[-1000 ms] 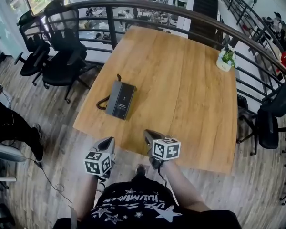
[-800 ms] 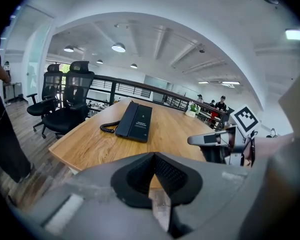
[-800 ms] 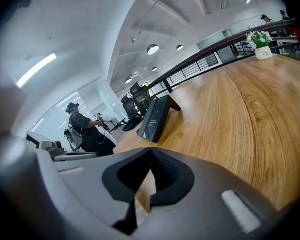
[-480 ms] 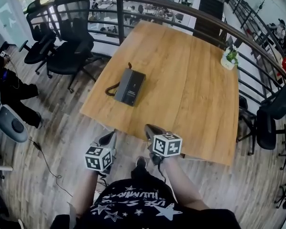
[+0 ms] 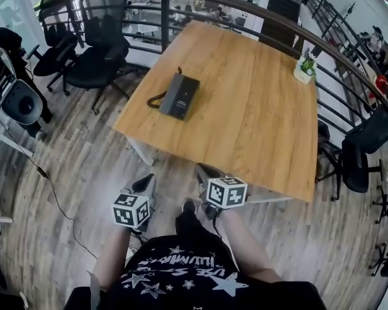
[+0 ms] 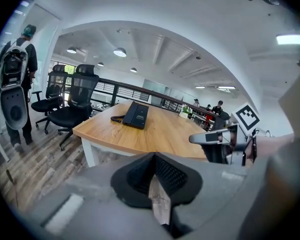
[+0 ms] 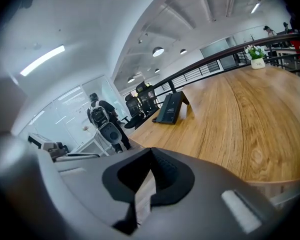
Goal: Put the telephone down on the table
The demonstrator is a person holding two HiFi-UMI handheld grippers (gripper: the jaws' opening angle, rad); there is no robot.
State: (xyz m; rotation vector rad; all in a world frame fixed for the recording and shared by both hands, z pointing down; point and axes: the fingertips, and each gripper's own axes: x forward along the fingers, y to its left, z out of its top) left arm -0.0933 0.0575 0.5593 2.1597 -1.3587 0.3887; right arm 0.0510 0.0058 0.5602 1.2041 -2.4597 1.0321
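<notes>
Black desk telephone [image 5: 180, 96] lies flat on the wooden surface [image 5: 258, 121] near its left edge, coiled cord [image 5: 156, 100] beside it. Both left tongs [image 5: 144, 186] and right tongs [image 5: 205, 174] closed, empty, short of the near edge, well apart from the phone.

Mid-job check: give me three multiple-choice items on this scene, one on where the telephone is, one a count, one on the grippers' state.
1. Where on the table does the telephone lie?
A) near its right edge
B) near its left edge
C) in the middle

2. How many things stand on the table?
A) one
B) two
C) four

3. How are the left gripper and right gripper?
A) both open
B) left shut on the telephone
C) both shut, empty

Answers:
1 B: it lies flat by the left edge in the head view.
2 B: only the telephone and a plant.
3 C: each gripper view shows its jaws together with nothing between.
</notes>
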